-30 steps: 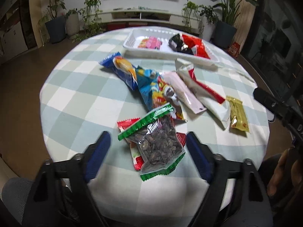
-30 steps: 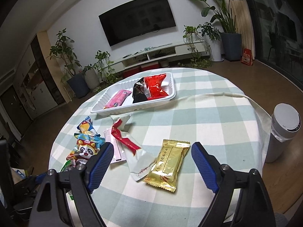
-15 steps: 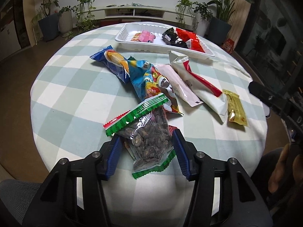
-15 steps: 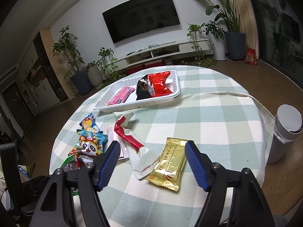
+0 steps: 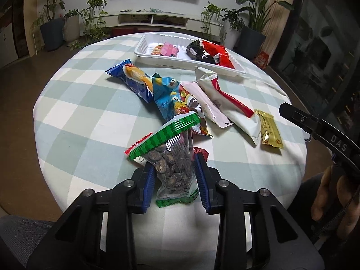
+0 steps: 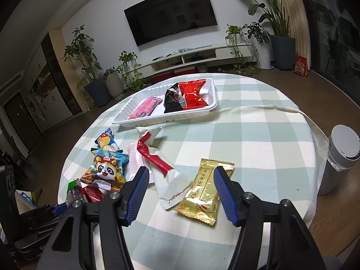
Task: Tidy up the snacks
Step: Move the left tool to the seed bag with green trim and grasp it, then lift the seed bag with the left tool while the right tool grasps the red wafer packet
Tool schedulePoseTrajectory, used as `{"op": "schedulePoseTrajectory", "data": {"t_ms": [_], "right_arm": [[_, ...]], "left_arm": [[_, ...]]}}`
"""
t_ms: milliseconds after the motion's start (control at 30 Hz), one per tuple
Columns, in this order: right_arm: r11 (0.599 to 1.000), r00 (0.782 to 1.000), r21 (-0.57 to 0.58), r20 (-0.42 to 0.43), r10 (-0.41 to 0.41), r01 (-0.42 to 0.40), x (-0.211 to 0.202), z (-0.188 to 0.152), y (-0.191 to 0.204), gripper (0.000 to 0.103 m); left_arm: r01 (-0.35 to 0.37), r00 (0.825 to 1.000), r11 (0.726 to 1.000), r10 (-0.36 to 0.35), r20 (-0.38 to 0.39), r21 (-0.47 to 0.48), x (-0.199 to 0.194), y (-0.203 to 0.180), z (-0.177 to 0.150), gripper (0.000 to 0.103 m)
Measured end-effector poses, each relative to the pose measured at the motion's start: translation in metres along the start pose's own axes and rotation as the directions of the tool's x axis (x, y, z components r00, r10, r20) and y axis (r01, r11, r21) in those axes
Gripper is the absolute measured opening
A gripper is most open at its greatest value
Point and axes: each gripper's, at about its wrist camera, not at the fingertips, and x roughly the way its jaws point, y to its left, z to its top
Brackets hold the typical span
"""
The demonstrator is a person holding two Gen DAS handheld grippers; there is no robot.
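Note:
My left gripper (image 5: 175,177) is shut on a clear seed packet with green ends (image 5: 171,159) and holds it tilted just above the near table edge. A red packet (image 5: 201,151) lies under it. My right gripper (image 6: 181,191) is open, its jaws either side of a white-and-red packet (image 6: 166,175) and a gold packet (image 6: 204,193) lying on the cloth. A white tray (image 5: 146,52) at the far side, also in the right wrist view (image 6: 126,117), holds pink, black and red packets. Blue, panda and pink packets lie mid-table (image 5: 171,94).
The round table has a green-and-white check cloth (image 5: 85,117). A white-lidded bottle (image 6: 339,157) stands past the table's right edge. The right gripper's body (image 5: 319,130) reaches in from the right in the left wrist view. Plants and a TV stand lie beyond.
My left gripper has closed on the seed packet and lifted it a little. My right gripper has narrowed and come closer over the gold and white-and-red packets.

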Motion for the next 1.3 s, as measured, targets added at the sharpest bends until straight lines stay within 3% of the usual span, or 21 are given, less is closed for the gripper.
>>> {"op": "schedulePoseTrajectory", "data": {"t_ms": [67,367,633,733,833,933,1067,1300], "right_arm": [[1.0,1.0,0.003,-0.002,-0.009,0.009,0.001,0.0,-0.002,0.064],[0.995,0.998,0.08,0.01,-0.059,0.058,-0.007,0.0,-0.019,0.07],[0.995,0.995,0.04,-0.021,-0.093,0.093,-0.01,-0.013,-0.009,0.07],[0.999,0.999,-0.042,-0.007,-0.031,0.031,-0.014,-0.017,0.011,0.069],[0.987,0.995,-0.13,-0.022,0.095,-0.097,-0.016,-0.023,0.041,0.068],[0.957,0.979,-0.218,-0.099,0.176,-0.194,-0.006,-0.032,0.075,0.067],[0.921,0.972,-0.316,-0.132,0.195,-0.227,0.005,-0.043,0.109,0.064],[0.893,0.956,-0.36,-0.21,0.203,-0.269,0.034,-0.046,0.123,0.057]], "left_arm": [[0.005,1.0,1.0,-0.005,-0.003,0.003,0.0,0.002,-0.001,0.027],[0.086,0.996,0.995,-0.085,0.013,-0.044,-0.013,0.019,-0.002,0.027],[0.115,0.993,0.989,-0.114,0.023,-0.096,-0.019,0.051,-0.01,0.027],[0.125,0.992,0.985,-0.124,0.021,-0.115,-0.017,0.063,-0.013,0.027],[0.14,0.99,0.981,-0.138,0.027,-0.131,-0.016,0.069,-0.015,0.027],[0.154,0.988,0.979,-0.152,0.032,-0.131,-0.017,0.071,-0.016,0.027],[0.153,0.988,0.976,-0.149,0.037,-0.152,-0.018,0.079,-0.017,0.027],[0.164,0.986,0.974,-0.16,0.043,-0.155,-0.018,0.081,-0.018,0.027]]}}
